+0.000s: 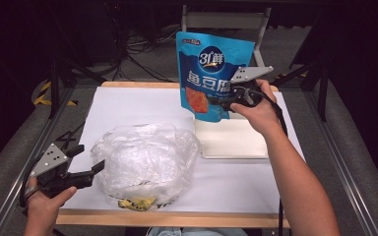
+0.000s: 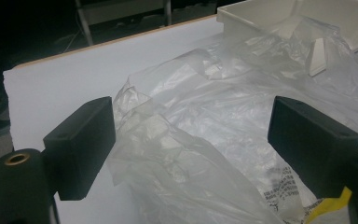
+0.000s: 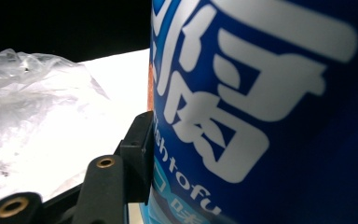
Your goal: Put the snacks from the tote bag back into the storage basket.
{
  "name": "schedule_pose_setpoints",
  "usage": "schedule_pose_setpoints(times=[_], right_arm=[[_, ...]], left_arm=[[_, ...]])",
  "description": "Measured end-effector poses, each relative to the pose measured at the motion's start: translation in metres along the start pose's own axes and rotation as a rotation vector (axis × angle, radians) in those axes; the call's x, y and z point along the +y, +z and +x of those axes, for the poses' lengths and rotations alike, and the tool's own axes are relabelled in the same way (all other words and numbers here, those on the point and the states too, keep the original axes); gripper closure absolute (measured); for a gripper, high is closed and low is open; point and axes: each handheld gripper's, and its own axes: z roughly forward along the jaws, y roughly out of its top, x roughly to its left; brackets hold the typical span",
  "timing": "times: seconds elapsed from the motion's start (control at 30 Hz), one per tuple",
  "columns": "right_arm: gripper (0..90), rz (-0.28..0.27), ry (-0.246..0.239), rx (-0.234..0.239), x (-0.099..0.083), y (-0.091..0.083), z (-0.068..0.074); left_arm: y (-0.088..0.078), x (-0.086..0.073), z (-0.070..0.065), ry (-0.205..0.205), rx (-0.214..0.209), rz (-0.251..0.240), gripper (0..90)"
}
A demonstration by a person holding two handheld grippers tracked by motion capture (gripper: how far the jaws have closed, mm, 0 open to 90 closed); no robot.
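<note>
Table under white sheet carries a crumpled clear plastic bag at its near-centre, with a shallow white tray just beside the bag on the far-right side. Blue fish-tofu pouch hangs upright above the tray's far edge, pinched at its lower right by the right gripper, jaws clamped on it; left gripper rests at the bag's left edge, jaws apart on either side of loose film without pressing. Risk, as judged: the bag mouth is not held open, so the pouch may snag on film or twist out of its one-corner pinch.

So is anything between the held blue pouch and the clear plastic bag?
Nothing visible. The right gripper holds the blue fish-tofu pouch upright above the white tray; only bare white table cover separates it from the clear plastic bag.
</note>
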Motion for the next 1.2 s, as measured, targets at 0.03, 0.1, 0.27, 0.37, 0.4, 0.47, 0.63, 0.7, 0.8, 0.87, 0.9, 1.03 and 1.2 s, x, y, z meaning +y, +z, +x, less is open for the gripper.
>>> schedule_pose_setpoints(times=[0.03,0.1,0.27,0.37,0.4,0.47,0.63,0.7,0.8,0.87,0.9,1.03,1.2], right_arm=[[50.5,0.004,0.002,-0.006,-0.001,-0.001,-0.002],[50.4,0.014,0.009,-0.016,-0.003,-0.005,-0.008],[50.4,0.024,0.026,-0.034,-0.007,-0.011,-0.02],[50.4,0.027,0.033,-0.052,-0.01,-0.014,-0.027],[50.3,0.028,0.037,-0.057,-0.013,-0.015,-0.03],[50.4,0.026,0.04,-0.058,-0.014,-0.015,-0.032],[50.3,0.026,0.046,-0.072,-0.022,-0.014,-0.04],[50.3,0.026,0.054,-0.073,-0.028,-0.011,-0.042],[50.3,0.03,0.056,-0.074,-0.034,-0.009,-0.043],[50.3,0.034,0.065,-0.073,-0.039,-0.006,-0.044],[50.3,0.035,0.067,-0.073,-0.042,-0.005,-0.045],[50.3,0.046,0.073,-0.071,-0.05,-0.001,-0.047],[50.4,0.06,0.056,-0.073,-0.058,0.005,-0.047]], left_arm=[[0.0,0.0,0.0,0.001,0.0,0.001,16.2],[0.0,0.0,0.0,0.002,0.0,0.001,16.2],[0.0,0.0,0.0,-0.002,0.002,0.002,16.2],[0.001,0.0,0.0,-0.001,0.004,0.007,16.2],[0.001,0.0,-0.001,0.0,0.002,0.009,16.2],[0.001,0.0,-0.001,0.0,0.002,0.01,16.2],[0.001,0.0,-0.001,0.0,0.002,0.011,16.2],[0.002,0.0,-0.001,0.002,0.004,0.011,16.2],[0.001,0.0,-0.001,0.001,0.002,0.014,16.2],[0.001,0.0,-0.001,0.001,0.003,0.013,16.2],[0.001,0.0,-0.001,0.002,0.003,0.014,16.2],[0.002,0.0,-0.001,0.002,0.004,0.016,16.2],[0.003,0.0,-0.001,0.004,0.004,0.02,16.2]])
